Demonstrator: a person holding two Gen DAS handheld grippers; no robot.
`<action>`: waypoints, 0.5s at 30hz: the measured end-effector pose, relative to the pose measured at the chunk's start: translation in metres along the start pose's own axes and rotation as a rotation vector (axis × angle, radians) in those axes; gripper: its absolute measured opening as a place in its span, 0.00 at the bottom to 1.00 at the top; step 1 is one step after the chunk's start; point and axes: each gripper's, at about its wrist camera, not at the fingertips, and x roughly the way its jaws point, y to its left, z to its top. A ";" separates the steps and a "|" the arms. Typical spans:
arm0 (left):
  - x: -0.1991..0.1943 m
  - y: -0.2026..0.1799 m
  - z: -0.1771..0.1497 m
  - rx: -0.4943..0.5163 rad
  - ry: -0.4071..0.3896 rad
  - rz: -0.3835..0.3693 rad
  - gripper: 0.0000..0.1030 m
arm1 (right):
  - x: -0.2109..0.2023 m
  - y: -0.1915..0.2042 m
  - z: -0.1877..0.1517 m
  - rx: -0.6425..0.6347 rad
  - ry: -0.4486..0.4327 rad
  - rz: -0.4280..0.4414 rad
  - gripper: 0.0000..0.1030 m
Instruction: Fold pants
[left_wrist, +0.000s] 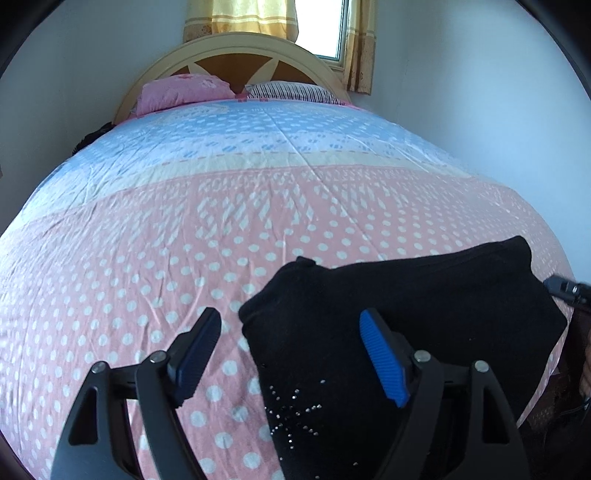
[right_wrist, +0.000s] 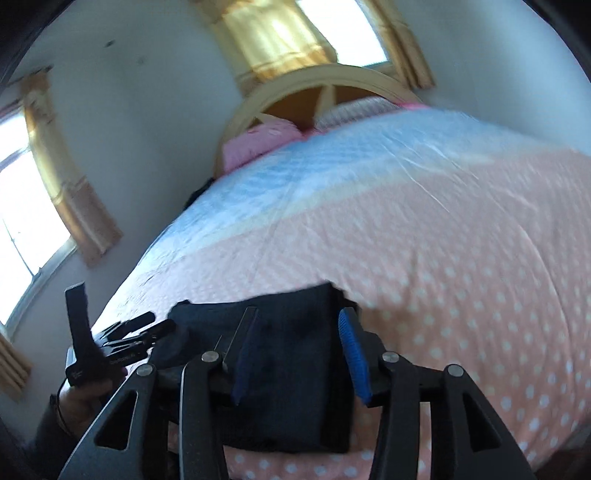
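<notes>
The black pants (left_wrist: 424, 314) lie folded into a thick block near the front right of the bed; a rhinestone star (left_wrist: 295, 413) shows on the near part. My left gripper (left_wrist: 290, 317) hangs open just above them, with the block's left edge between its blue pads. In the right wrist view the pants (right_wrist: 291, 354) lie flat below my right gripper (right_wrist: 299, 314), which is open, its pads not pressing the cloth. The left gripper (right_wrist: 151, 324) shows there at the left, held by a hand (right_wrist: 85, 398). A tip of the right gripper (left_wrist: 567, 290) peeks in at the pants' right end.
The bed cover (left_wrist: 184, 240) is pink with white dots, blue further back. A pink pillow (left_wrist: 181, 90) and a striped pillow (left_wrist: 291, 92) lie against the wooden headboard (left_wrist: 236, 48). Curtained windows (left_wrist: 321, 26) and white walls stand behind. The right wrist view is blurred.
</notes>
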 end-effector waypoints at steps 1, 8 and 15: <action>-0.003 -0.001 0.001 0.002 -0.009 -0.001 0.78 | 0.005 0.008 0.002 -0.032 0.007 0.018 0.45; -0.012 -0.022 -0.001 0.080 -0.036 0.002 0.86 | 0.054 -0.008 -0.017 -0.007 0.179 0.004 0.45; -0.004 -0.021 -0.011 0.081 0.003 0.004 0.87 | 0.021 0.006 -0.019 -0.070 0.158 -0.010 0.45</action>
